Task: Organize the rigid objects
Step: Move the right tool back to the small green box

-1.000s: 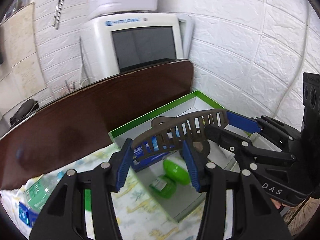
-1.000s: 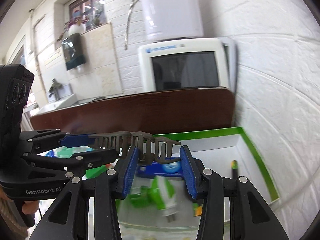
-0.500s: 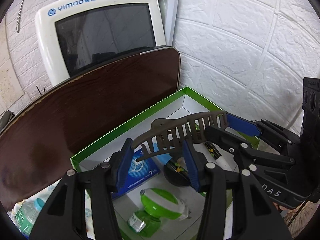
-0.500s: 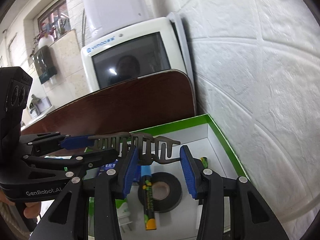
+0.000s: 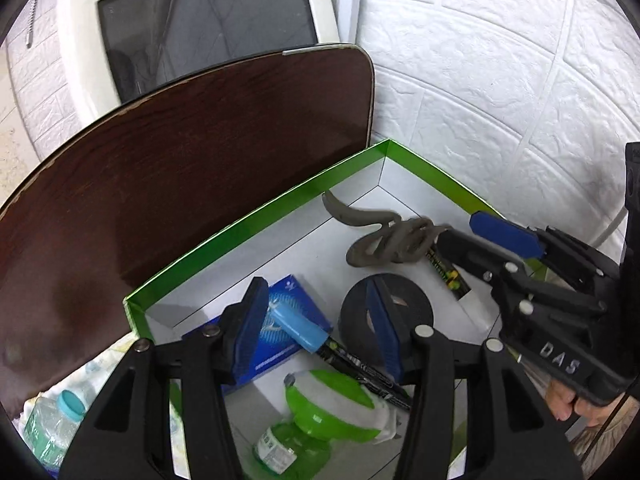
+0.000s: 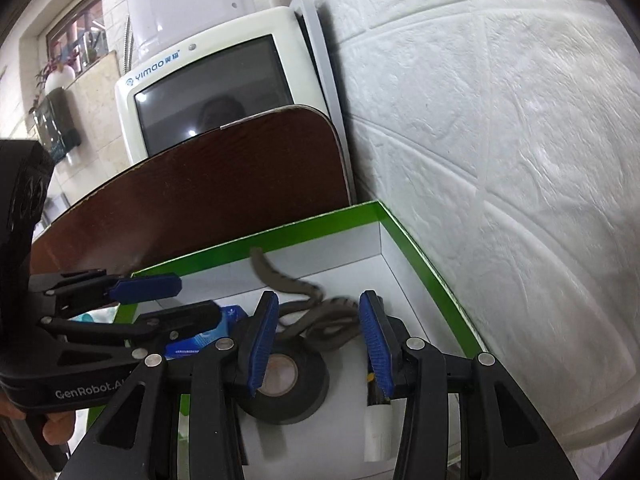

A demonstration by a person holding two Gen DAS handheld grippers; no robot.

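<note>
A dark brown hair claw clip (image 5: 384,236) lies loose in the far corner of a white box with a green rim (image 5: 256,220); it also shows, blurred, in the right wrist view (image 6: 316,312). My left gripper (image 5: 320,320) is open and empty above the box's near side. My right gripper (image 6: 318,336) is open and empty just short of the clip, and shows in the left wrist view (image 5: 472,236) beside the clip. The box also holds a black tape roll (image 6: 288,388), a blue packet (image 5: 280,336), a black marker with a blue cap (image 5: 340,356) and a green and white object (image 5: 332,408).
A dark wooden board (image 5: 180,168) stands behind the box, with a white screen unit (image 5: 200,24) behind it. A white brick wall (image 6: 500,160) runs close along the right. A plastic bottle (image 5: 52,428) lies on the patterned cloth at the left.
The clip was hanging across both grippers' fingers above the box; it has dropped into the far corner. Both grippers have moved forward and lower over the box.
</note>
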